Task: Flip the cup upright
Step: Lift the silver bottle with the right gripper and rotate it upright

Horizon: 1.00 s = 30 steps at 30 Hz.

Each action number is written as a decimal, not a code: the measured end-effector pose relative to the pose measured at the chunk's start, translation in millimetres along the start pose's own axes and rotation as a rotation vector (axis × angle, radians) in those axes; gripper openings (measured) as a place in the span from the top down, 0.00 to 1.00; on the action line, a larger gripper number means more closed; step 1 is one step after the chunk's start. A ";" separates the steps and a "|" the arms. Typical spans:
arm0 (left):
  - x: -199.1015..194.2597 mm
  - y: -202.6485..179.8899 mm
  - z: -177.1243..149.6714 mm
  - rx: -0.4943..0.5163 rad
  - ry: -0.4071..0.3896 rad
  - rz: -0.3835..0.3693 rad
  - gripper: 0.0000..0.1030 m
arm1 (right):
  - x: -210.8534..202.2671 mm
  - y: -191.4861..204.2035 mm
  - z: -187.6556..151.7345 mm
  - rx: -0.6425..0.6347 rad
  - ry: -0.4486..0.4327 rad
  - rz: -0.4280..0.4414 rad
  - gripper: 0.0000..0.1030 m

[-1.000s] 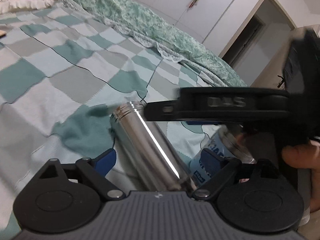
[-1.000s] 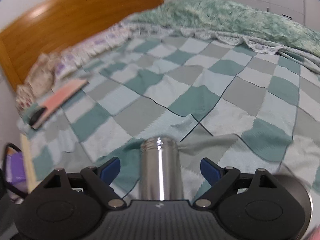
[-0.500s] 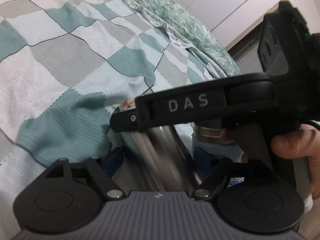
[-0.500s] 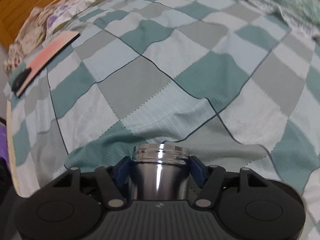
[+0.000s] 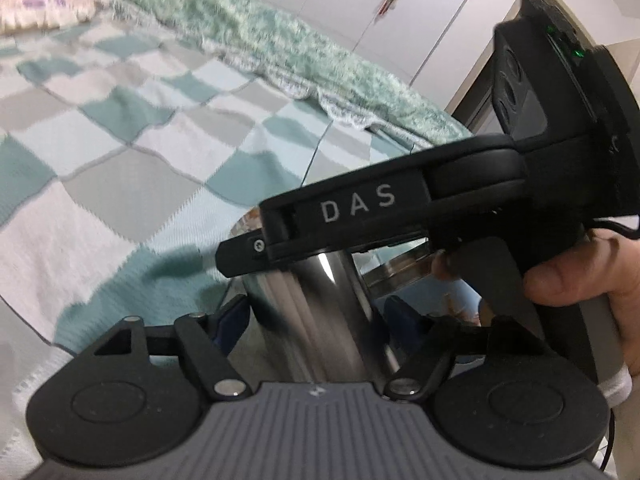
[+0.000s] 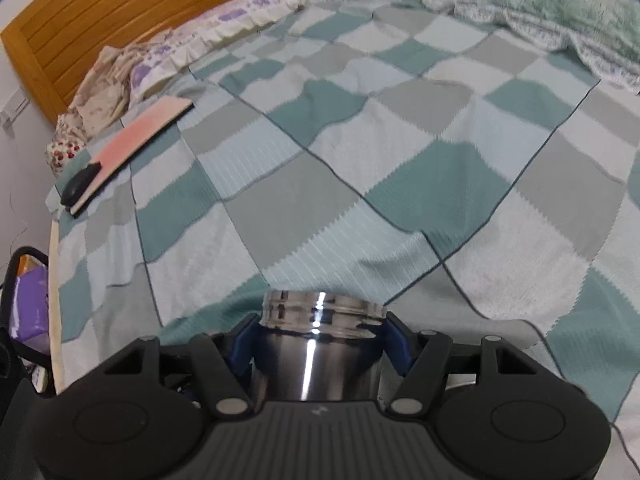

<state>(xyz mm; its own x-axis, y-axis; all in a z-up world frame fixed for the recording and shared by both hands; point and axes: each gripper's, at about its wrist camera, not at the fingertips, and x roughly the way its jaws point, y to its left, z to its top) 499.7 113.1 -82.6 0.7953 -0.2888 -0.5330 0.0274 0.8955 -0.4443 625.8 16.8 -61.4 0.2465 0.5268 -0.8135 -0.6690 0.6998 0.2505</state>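
The cup is a shiny steel cylinder with a threaded rim. In the right wrist view my right gripper (image 6: 320, 338) is shut on the steel cup (image 6: 316, 356) just below its threads, blue pads pressed on both sides, rim pointing away over the bed. In the left wrist view the cup (image 5: 316, 312) stands tilted between the pads of my left gripper (image 5: 316, 316), which is open with small gaps either side. The right gripper's black body (image 5: 360, 216) marked DAS crosses over the cup's top and hides its rim.
A checked teal, grey and white blanket (image 6: 360, 160) covers the bed. A pink board with a black object (image 6: 132, 140) lies at far left near the wooden headboard (image 6: 100, 20). A second blue-labelled cup (image 5: 452, 292) stands behind the steel one. A fluffy green throw (image 5: 300, 52) lies beyond.
The right gripper closed on the cup about half a second ago and has since lifted and tipped it. The left gripper stays open around the cup's lower body; both views swung upward.
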 end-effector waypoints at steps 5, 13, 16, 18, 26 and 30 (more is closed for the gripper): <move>-19.0 -10.3 4.4 0.060 -0.057 -0.032 0.29 | -35.3 11.1 -10.1 -0.030 -0.118 0.007 0.39; -30.4 -35.7 -3.1 0.165 -0.120 0.007 0.38 | -74.1 28.7 -36.6 -0.056 -0.280 -0.025 0.39; -37.9 -45.7 -6.3 0.191 -0.157 -0.018 0.38 | -91.6 35.1 -50.4 -0.070 -0.348 -0.048 0.39; -42.8 -52.5 -9.5 0.213 -0.168 -0.028 0.38 | -101.2 39.6 -59.2 -0.086 -0.380 -0.073 0.39; -41.8 -73.2 -27.6 0.288 -0.101 -0.075 0.36 | -142.6 52.0 -104.4 -0.125 -0.497 -0.170 0.39; -46.1 -87.6 -42.6 0.322 -0.131 -0.105 0.37 | -157.4 52.2 -126.8 -0.138 -0.526 -0.204 0.38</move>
<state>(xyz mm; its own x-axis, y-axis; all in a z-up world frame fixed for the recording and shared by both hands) 434.8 33.6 -49.7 0.8482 -0.3578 -0.3905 0.2861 0.9300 -0.2307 463.1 -90.8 13.2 0.6719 0.5815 -0.4588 -0.6478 0.7617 0.0167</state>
